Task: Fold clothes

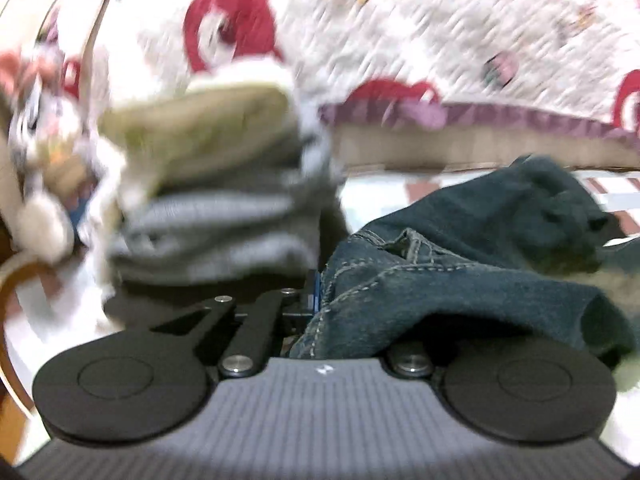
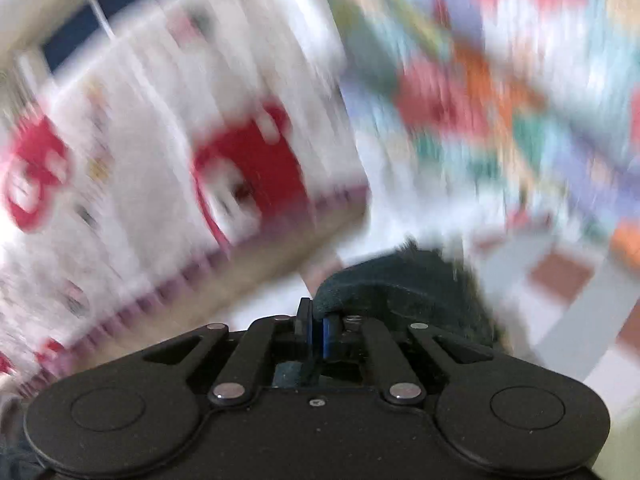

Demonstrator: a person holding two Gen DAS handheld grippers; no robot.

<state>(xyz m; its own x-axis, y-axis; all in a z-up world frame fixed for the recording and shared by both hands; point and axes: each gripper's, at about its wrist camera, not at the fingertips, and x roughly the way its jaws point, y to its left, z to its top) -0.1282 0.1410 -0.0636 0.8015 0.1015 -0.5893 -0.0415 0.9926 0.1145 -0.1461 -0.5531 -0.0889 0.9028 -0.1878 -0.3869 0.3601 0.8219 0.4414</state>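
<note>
- The left gripper (image 1: 314, 300) is pinching dark blue jeans (image 1: 460, 264); its fingers are lying close together, with the stitched denim seam caught between them and the cloth spilling off to the right over the right linkage.
- The jeans are draping rightward and farther off, sitting low against a light patterned floor (image 1: 372, 196).
- A stack of folded clothes (image 1: 208, 200), grey below and olive above, is standing just left of the fingers, blurred.
- A white bedspread with red bear shapes (image 1: 440, 40) is hanging across the far side.
- The right gripper (image 2: 318, 330) is holding a dark fold of the jeans (image 2: 400, 284), its blue-padded fingers nearly closed and the cloth bunching just beyond and right of them.
- The right view is heavily blurred.
</note>
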